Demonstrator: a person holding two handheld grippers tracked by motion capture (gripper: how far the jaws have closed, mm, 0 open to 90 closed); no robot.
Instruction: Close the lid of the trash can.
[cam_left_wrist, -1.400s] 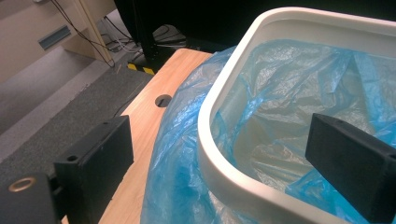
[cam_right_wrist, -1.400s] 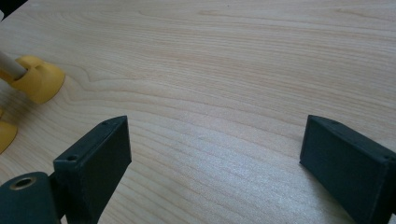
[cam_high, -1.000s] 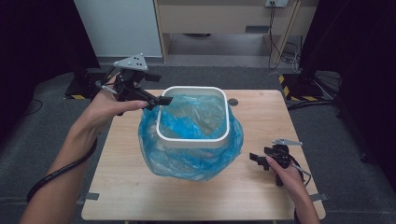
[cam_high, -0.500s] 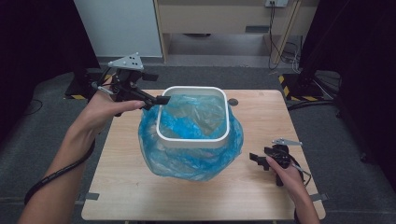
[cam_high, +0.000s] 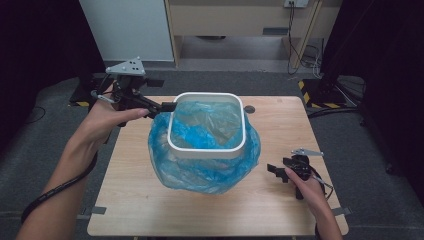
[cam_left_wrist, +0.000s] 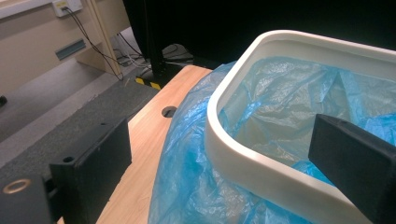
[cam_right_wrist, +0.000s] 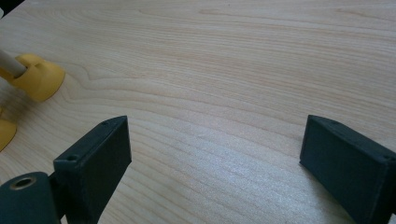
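A white square bin (cam_high: 206, 150) stands mid-table, lined with a blue plastic bag (cam_high: 200, 175) whose edge is folded down over the outside. My left gripper (cam_high: 169, 106) is open at the bin's back left corner. In the left gripper view it (cam_left_wrist: 219, 135) straddles the rim (cam_left_wrist: 243, 158), one jaw outside and one over the bag (cam_left_wrist: 280, 102) inside, touching neither. My right gripper (cam_high: 274, 169) rests low on the table at the front right, apart from the bag. It (cam_right_wrist: 215, 135) is open with bare wood between its jaws.
The wooden table (cam_high: 280, 125) has a round cable hole (cam_high: 249, 109) behind the bin. A yellow piece on a wooden stick (cam_right_wrist: 39, 77) lies at the left of the right gripper view. Beyond the table are a cabinet (cam_high: 235, 20), cables and dark curtains.
My left gripper has drawn back slightly to the left, away from the bin's corner. The right gripper and the bin have not moved.
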